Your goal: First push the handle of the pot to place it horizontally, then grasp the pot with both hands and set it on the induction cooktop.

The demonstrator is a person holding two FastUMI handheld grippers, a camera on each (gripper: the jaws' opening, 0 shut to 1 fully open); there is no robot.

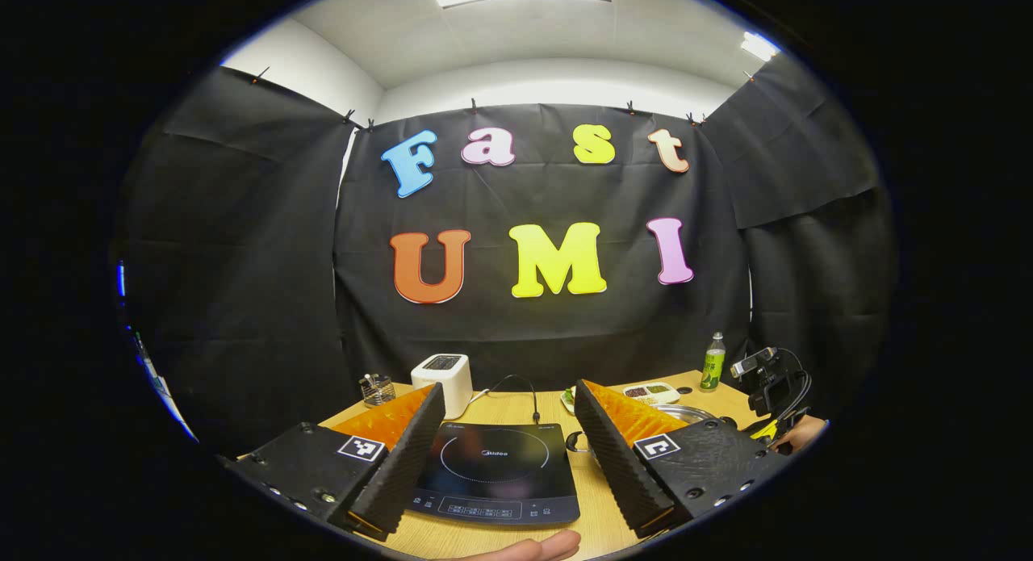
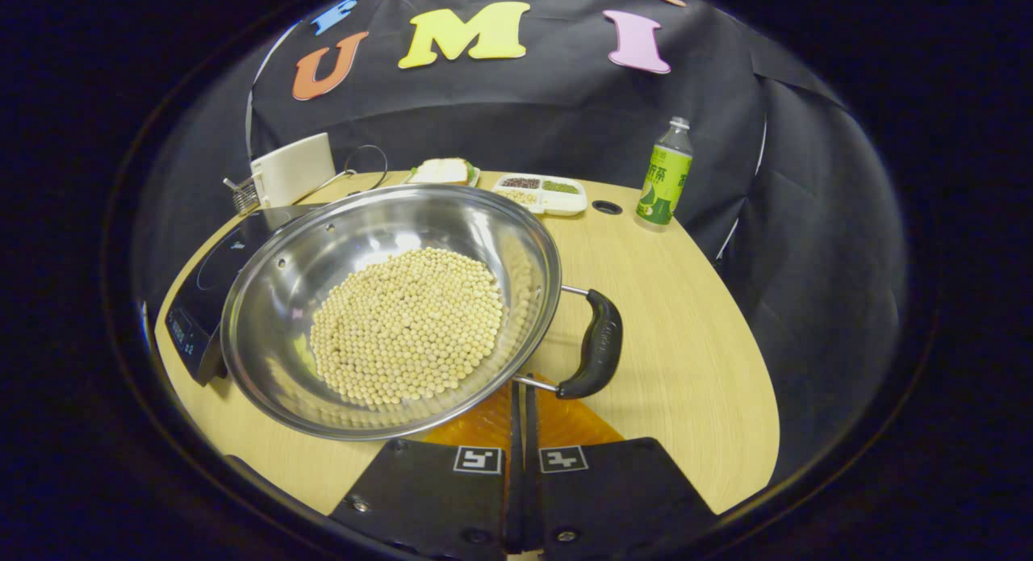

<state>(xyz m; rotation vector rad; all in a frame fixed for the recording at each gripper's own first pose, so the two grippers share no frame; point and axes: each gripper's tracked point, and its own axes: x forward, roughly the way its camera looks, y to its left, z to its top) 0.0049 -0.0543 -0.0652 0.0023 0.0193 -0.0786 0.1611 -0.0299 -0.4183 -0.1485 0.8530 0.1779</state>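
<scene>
On the wooden surface (image 1: 516,408), the left gripper (image 1: 508,456) hangs released above the induction cooktop (image 1: 496,472), while the right gripper (image 2: 520,416), fingers clenched empty, should nudge the pot's (image 2: 387,311) handle (image 2: 597,343) gently, keeping the beans (image 2: 407,327) settled.

Steel pot (image 2: 387,303) of beans, beside black induction cooktop (image 1: 496,472)
</scene>
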